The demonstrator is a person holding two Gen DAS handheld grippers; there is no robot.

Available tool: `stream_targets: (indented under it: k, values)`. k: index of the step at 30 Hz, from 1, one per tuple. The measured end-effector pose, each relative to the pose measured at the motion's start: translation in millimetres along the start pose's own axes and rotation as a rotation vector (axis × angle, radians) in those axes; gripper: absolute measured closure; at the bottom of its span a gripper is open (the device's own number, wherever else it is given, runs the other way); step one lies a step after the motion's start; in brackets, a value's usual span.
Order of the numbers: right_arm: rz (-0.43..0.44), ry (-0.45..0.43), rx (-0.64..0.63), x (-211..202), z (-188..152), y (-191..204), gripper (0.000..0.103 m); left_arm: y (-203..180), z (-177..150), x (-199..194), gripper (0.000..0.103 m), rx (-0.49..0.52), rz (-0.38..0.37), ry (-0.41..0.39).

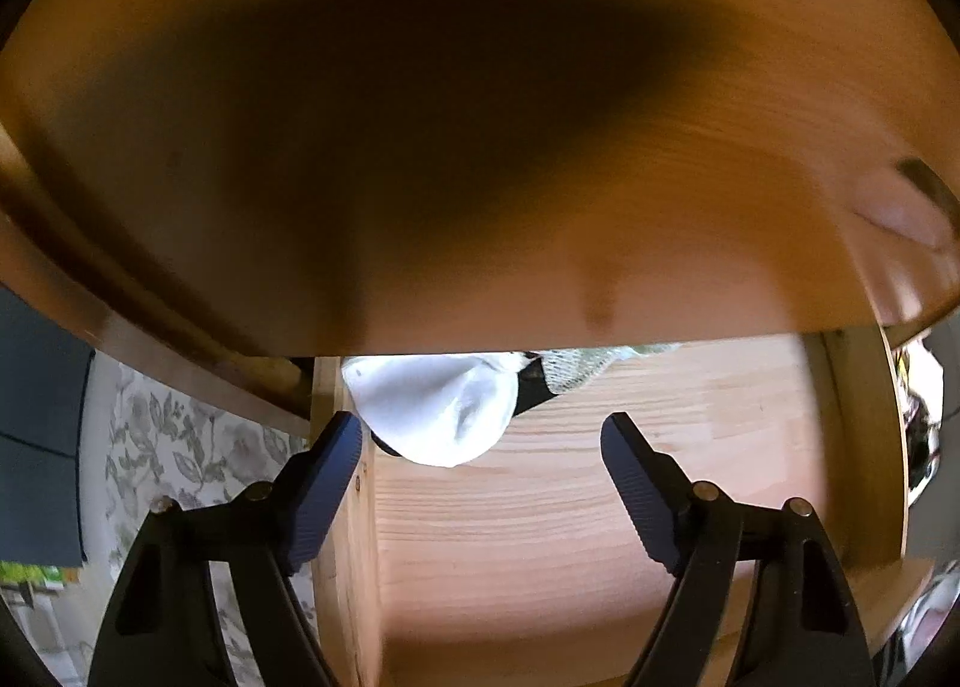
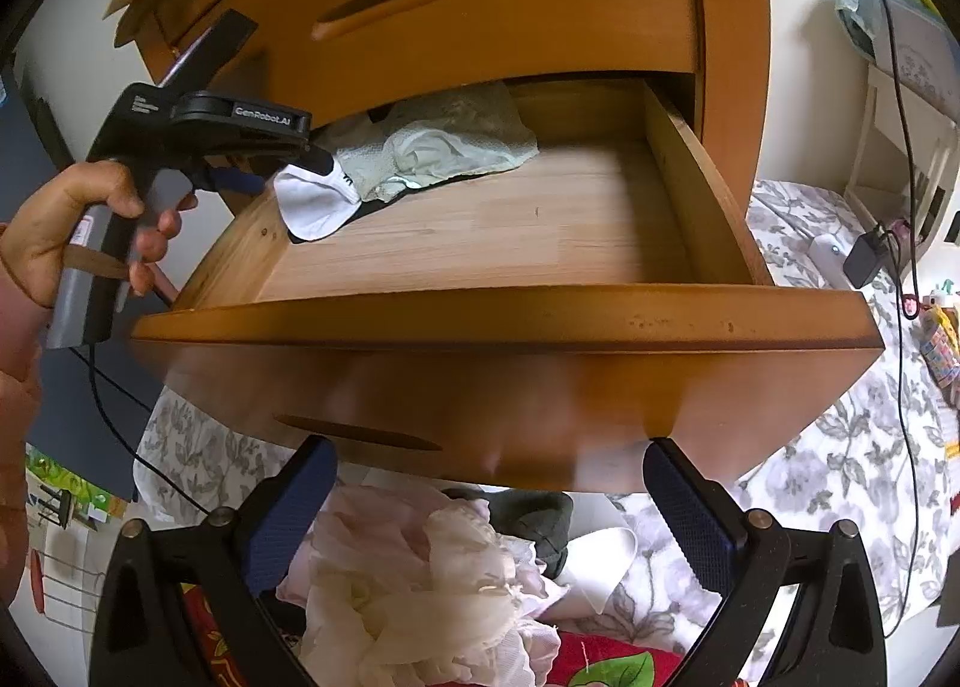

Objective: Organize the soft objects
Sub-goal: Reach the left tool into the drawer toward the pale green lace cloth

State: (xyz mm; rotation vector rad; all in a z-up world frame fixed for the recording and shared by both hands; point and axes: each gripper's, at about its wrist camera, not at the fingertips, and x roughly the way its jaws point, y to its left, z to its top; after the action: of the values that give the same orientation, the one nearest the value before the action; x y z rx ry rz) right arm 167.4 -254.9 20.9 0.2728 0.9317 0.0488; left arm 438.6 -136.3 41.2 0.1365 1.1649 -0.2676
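An open wooden drawer (image 2: 702,189) holds a white sock (image 2: 312,201) and a pale green cloth (image 2: 456,141) at its back left. My left gripper (image 1: 480,441) is open and empty at the drawer's left wall, just in front of the white sock (image 1: 432,411). From the right wrist view I see it hand-held at the drawer's left corner (image 2: 300,153). My right gripper (image 2: 489,498) is open and empty, below the drawer front (image 2: 480,387), above a pile of soft clothes (image 2: 432,585) with a dark sock (image 2: 534,519).
A closed upper drawer (image 2: 420,21) overhangs the open one. A floral bedspread (image 2: 840,477) lies below. A red patterned fabric (image 2: 600,669) lies under the pile. Cables and a charger (image 2: 864,261) are at the right.
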Motion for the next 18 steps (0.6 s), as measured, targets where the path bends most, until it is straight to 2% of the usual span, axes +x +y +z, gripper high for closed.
stream_targets:
  k: [11, 18]
  values:
    - [0.019, -0.013, 0.009, -6.4, -1.2, -3.7, 0.0, 8.8, 7.7, 5.7, 0.032, -0.099, 0.015, 0.012]
    - [0.028, -0.024, 0.014, -14.0, -2.3, -6.8, 0.0, 6.9, 5.4, 8.8, 0.034, -0.142, -0.007, 0.005]
